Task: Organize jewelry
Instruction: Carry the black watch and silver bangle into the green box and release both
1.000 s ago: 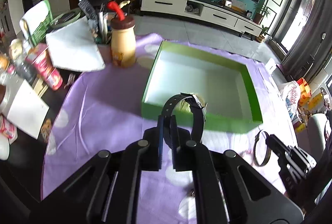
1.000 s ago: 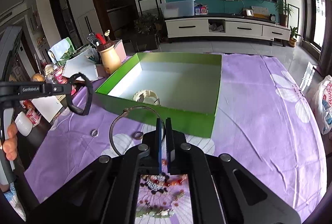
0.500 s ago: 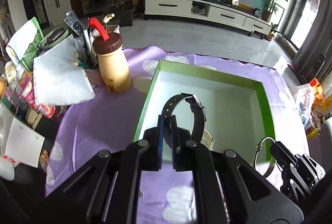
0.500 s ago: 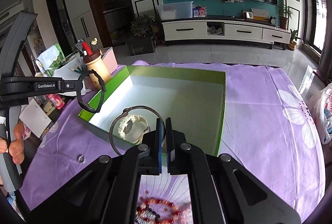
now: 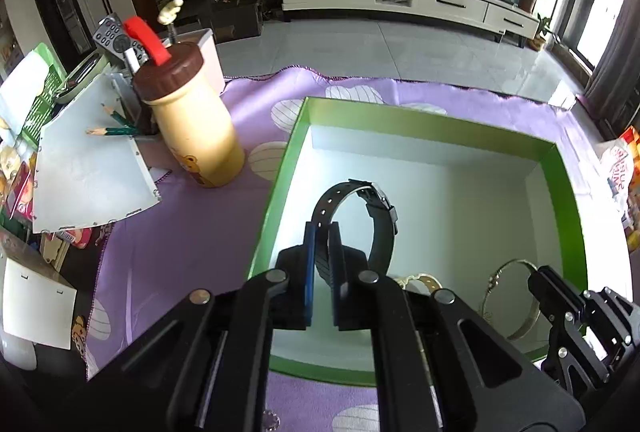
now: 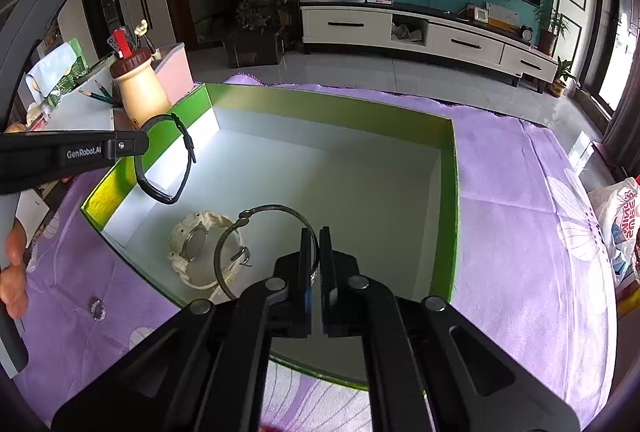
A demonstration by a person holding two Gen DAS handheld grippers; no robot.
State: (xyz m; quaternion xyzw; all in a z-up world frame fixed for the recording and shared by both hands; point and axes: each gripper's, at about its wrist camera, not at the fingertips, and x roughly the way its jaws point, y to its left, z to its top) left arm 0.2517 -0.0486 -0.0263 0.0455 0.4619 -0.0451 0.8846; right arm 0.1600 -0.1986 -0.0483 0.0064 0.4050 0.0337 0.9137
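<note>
A purple flowered cloth (image 6: 520, 192) covers the counter, and on it sits a wide, shallow green box (image 6: 450, 192) with a pale inside, open at the top. To the left of the box, on the cloth, stands a cream bottle (image 5: 196, 136) with a brown cap and a red piece sticking up from it, beside a clutter of pencils, a remote and white sheets at the counter's edge. The left gripper (image 5: 321, 244) is held above the left part of the box, its fingers pinching the strap of a black watch (image 5: 356, 220), whose closed loop stands up in front of the fingers and hangs clear of the box floor in the right wrist view. The right gripper (image 6: 314, 264) is held over the near half of the box, its fingers pressed onto the thin wire of a large metal hoop bangle (image 6: 260, 244), which juts out to the left of them above the box floor. Under that hoop, on the box floor near the left front corner, lies a white watch (image 6: 196, 248) with its round face up. Outside the box, on the cloth near its left front corner, lies a small silver ring (image 6: 98, 309).
</note>
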